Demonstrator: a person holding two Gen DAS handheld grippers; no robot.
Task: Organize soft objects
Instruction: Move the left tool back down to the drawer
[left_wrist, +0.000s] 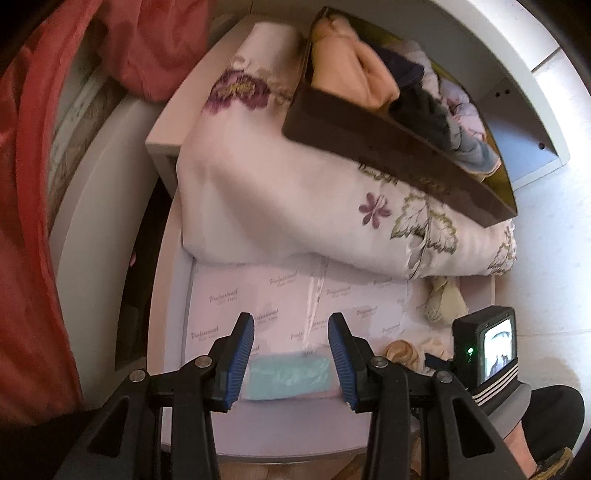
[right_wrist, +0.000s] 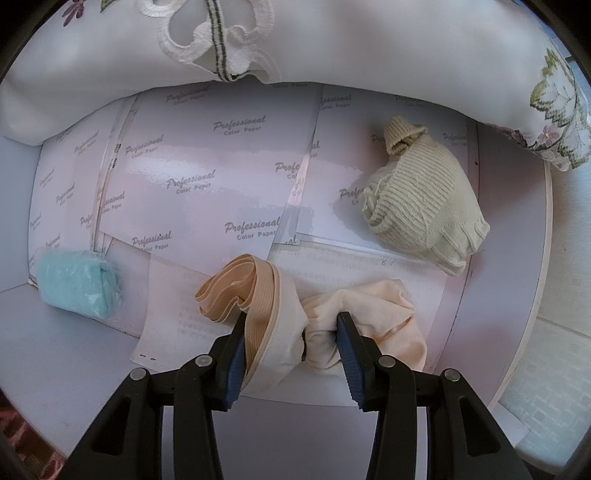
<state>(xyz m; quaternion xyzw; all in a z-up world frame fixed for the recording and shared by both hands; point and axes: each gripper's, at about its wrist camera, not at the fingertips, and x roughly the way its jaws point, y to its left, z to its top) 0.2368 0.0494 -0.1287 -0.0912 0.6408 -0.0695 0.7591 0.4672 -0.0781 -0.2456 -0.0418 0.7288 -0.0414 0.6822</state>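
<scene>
My right gripper (right_wrist: 291, 317) is open, its jaws wide around a peach garment with a ribbed elastic band (right_wrist: 258, 295) lying on the paper-lined drawer floor (right_wrist: 207, 166). The fingers touch the cloth on both sides but have not closed. A beige knit sock bundle (right_wrist: 417, 199) lies to the far right. A teal wrapped pack (right_wrist: 77, 282) lies at the left. My left gripper (left_wrist: 291, 325) is open and empty above the teal pack (left_wrist: 288, 376). The peach garment (left_wrist: 402, 352) and the beige bundle (left_wrist: 445, 301) show at the right there.
A folded white floral duvet (left_wrist: 295, 206) fills the back of the drawer and also shows in the right wrist view (right_wrist: 110, 55). A dark box (left_wrist: 399, 155) of clothes rests on it. A red cloth (left_wrist: 33, 221) hangs at left. The right gripper's camera unit (left_wrist: 487, 343) is beside me.
</scene>
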